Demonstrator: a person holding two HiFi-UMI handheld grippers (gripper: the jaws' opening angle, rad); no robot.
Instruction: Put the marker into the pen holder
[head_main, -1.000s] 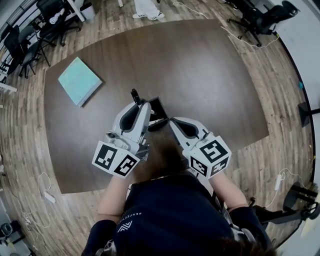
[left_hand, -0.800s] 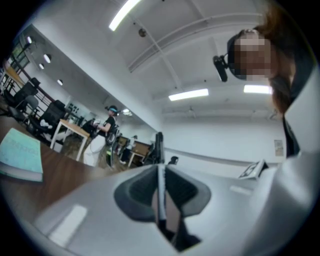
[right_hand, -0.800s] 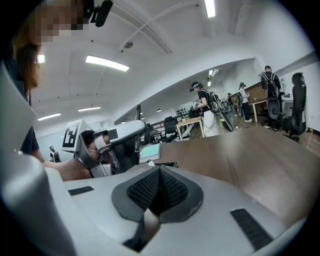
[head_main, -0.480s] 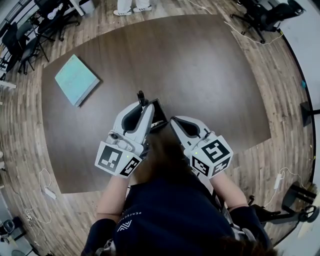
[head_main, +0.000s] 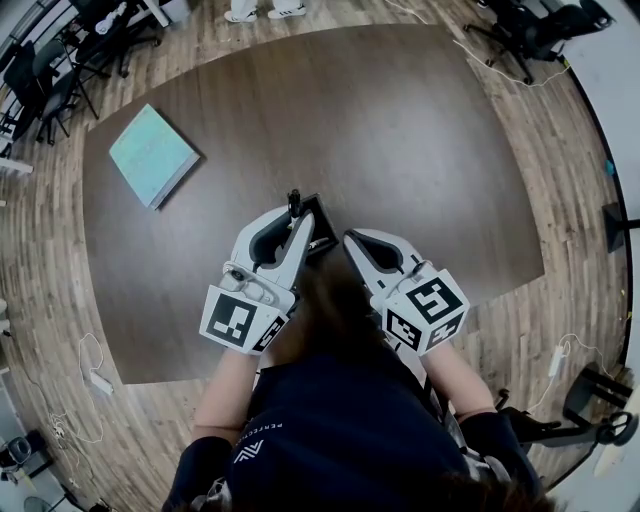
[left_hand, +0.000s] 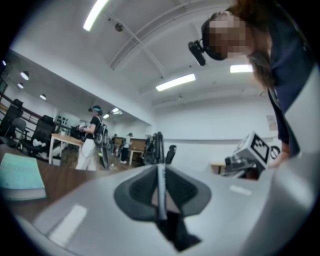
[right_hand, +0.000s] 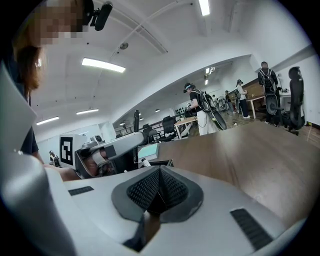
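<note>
"Marker first — where was it?"

"Pinched in the left claw, standing roughly upright. That claw's own view showed both pads pressed on it, a thin strip running up the middle. The head view showed its dark top poking out above the claw tips."

"And against the pen holder?"

"Right at the holder's left edge, over the near-left part of that black square box. Whether the lower end had got inside the opening I could not tell, because the claw covered it."

"What of the right claw?"

"Pressed together, with nothing between the pads. It lay low, just beside the holder's right side, tips pointing toward it. Touching or not, I could not tell."

"So the two claws were close?"

"Near each other, with the holder between their tips. In the right claw's view the left one sat off to the left, and the marker rose dark above it."

"What carried it all?"

"A dark brown tabletop. The holder stood near its front edge, close to the person. A pale teal book lay flat, well apart, toward the far left corner."

"Beyond that?"

"Wood plank floor ran round the tabletop, with black office chairs at the far corners — and in the claw views, people with backpacks stood far across the room under strip lights."
</note>
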